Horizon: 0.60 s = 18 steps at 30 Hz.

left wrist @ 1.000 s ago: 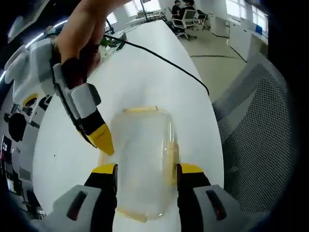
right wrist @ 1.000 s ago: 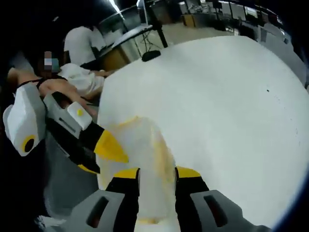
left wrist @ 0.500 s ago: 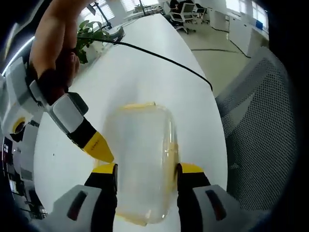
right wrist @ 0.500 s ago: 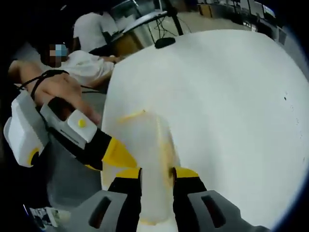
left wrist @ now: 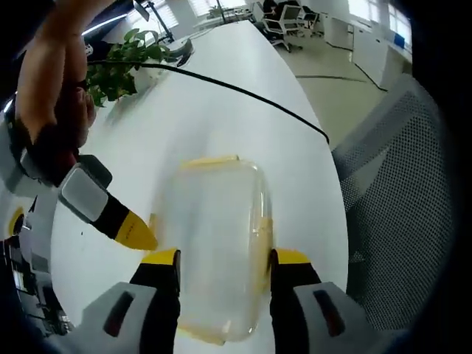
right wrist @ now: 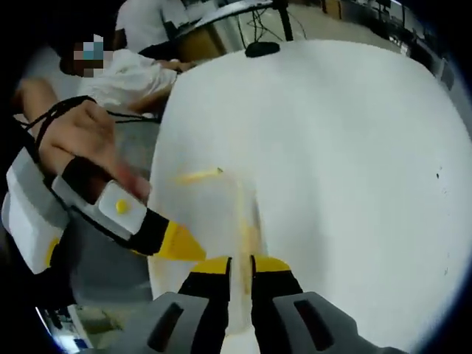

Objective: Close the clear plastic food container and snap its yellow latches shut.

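The clear plastic container (left wrist: 217, 243) with yellow latches lies on the white table (left wrist: 221, 118), lid on. In the left gripper view its near end sits between the wide-apart jaws of my left gripper (left wrist: 226, 258), which is open. My right gripper (left wrist: 136, 232) comes in from the left, its yellow tip at the container's left edge. In the right gripper view the container (right wrist: 203, 214) is blurred, and a yellow latch (right wrist: 247, 234) runs down into the narrow gap of my right gripper (right wrist: 240, 264), whose jaws are pressed nearly together on it. My left gripper (right wrist: 177, 243) touches the container's left side.
A black cable (left wrist: 243, 92) crosses the table behind the container, near a potted plant (left wrist: 118, 66). A grey mesh chair (left wrist: 398, 206) stands off the table's right edge. In the right gripper view a person (right wrist: 125, 70) sits beyond the table, with a black stand base (right wrist: 262, 49) at its far end.
My right gripper's jaws have closed from partly open to almost together over the latch. In the left gripper view its tip has slid left along the container's side. Left jaws kept their width.
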Each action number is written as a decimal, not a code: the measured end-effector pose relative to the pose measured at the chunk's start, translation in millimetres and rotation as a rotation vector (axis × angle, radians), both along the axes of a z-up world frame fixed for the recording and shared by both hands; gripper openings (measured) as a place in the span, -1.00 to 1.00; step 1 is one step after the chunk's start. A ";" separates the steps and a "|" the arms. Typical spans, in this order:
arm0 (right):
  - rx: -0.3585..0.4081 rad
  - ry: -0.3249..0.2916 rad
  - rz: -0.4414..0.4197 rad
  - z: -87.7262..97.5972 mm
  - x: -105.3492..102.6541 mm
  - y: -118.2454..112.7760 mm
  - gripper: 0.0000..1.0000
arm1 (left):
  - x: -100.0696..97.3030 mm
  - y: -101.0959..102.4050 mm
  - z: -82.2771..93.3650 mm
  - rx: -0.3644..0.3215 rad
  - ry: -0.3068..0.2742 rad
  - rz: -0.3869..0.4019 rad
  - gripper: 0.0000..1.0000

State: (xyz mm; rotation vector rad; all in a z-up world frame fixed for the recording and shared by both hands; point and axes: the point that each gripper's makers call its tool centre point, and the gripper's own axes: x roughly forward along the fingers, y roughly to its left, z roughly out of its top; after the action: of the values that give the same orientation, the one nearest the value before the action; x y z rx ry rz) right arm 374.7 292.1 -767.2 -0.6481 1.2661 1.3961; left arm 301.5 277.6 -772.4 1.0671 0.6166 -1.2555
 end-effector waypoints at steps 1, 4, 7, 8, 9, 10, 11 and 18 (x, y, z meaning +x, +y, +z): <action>-0.012 0.011 -0.004 -0.5 -0.5 -1.3 -0.84 | 0.1 -0.2 -0.9 0.008 -0.013 0.004 -0.08; -0.042 0.036 0.007 -2.6 -3.7 -2.8 -0.84 | 2.4 2.6 3.3 0.004 0.004 0.004 -0.11; -0.081 0.097 0.019 -7.9 -15.0 -3.5 -0.65 | -0.5 0.9 1.2 0.003 0.004 0.001 -0.11; -0.107 0.120 0.040 -13.8 -21.5 -6.2 -0.53 | -0.3 0.3 -0.9 0.001 0.008 0.000 -0.12; -0.133 0.124 0.047 -13.9 -16.5 -7.2 -0.54 | -1.1 -1.1 -2.3 0.000 0.017 -0.011 -0.11; -0.113 0.118 0.092 -11.3 -15.0 -3.3 -0.54 | 1.9 -3.1 -5.2 0.007 0.008 -0.004 -0.11; -0.124 0.131 0.059 -11.4 -15.0 -3.2 -0.55 | 2.8 -3.2 -4.3 0.005 0.002 0.000 -0.11; -0.093 0.182 -0.005 -10.8 -13.9 1.7 -0.61 | 1.9 -0.6 0.3 -0.001 0.001 0.007 -0.11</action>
State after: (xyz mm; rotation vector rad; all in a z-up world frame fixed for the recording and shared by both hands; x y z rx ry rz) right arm 360.8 293.8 -778.0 -0.5908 1.4822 1.4238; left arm 303.4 277.0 -772.1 1.0634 0.6198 -1.2500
